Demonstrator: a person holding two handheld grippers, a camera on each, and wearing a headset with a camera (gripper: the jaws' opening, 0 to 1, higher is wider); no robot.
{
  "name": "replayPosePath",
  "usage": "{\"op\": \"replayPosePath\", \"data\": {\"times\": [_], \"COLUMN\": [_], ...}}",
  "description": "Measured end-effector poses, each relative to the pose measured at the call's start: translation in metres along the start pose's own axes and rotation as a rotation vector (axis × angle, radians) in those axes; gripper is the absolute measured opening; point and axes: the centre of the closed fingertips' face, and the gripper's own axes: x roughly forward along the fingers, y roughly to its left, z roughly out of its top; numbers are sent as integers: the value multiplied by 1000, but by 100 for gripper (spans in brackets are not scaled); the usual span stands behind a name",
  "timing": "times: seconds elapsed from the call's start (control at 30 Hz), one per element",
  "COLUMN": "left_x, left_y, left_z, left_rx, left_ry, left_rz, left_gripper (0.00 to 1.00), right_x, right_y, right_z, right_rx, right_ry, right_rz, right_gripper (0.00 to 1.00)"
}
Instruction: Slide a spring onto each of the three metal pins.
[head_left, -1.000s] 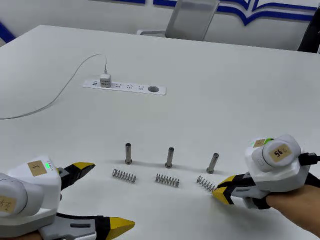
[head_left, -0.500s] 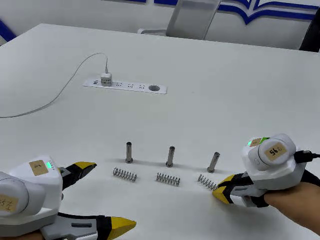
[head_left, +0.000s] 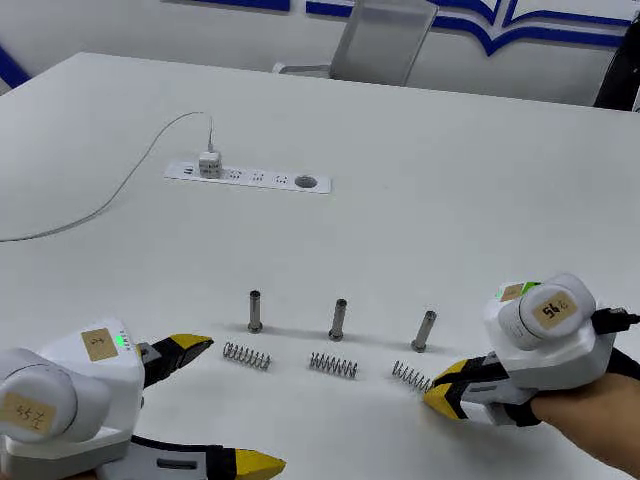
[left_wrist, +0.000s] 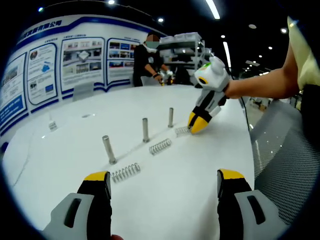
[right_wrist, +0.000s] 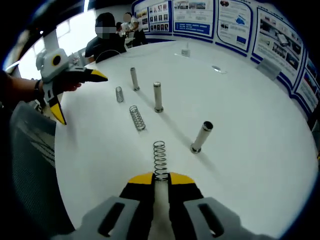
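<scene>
The right hand-held gripper (right_wrist: 155, 178) has its jaws almost fully closed on the near end of the right spring (right_wrist: 159, 156). This spring lies flat on the white worktop (head_left: 420, 200), just beside the right pin (right_wrist: 201, 136). The left hand-held gripper (left_wrist: 164, 176) is opened wide and holds nothing. The left spring (left_wrist: 125, 172) lies a little ahead of its jaws, near the left pin (left_wrist: 108, 149). The middle spring (head_left: 333, 365) lies just before the middle pin (head_left: 338, 319). All three pins are bare.
</scene>
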Motion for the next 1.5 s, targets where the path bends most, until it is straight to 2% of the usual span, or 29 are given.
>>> {"op": "replayPosePath", "data": {"times": [0.27, 0.47, 0.77, 1.0, 1.17, 1.5], "left_x": [11, 19, 27, 29, 32, 36], "left_y": [-7, -15, -25, -35, -43, -53], "left_z": [8, 12, 12, 13, 13, 12], "left_rx": [42, 66, 91, 105, 124, 152], "left_ry": [-2, -7, -2, -2, -3, -1], "left_rz": [-33, -63, -105, -135, -162, -197], "left_gripper": [84, 80, 71, 64, 56, 48], "right_x": [-3, -3, -1, 2, 5, 6], "right_y": [13, 27, 45, 65, 74, 91], "right_z": [12, 20, 26, 28, 30, 34], "right_rx": [-43, -82, -151, -223, -257, -320], "right_ry": [-15, -20, -18, 3, 12, 24], "right_rz": [29, 69, 132, 194, 218, 267], "right_gripper": [11, 11, 11, 11, 11, 11]}}
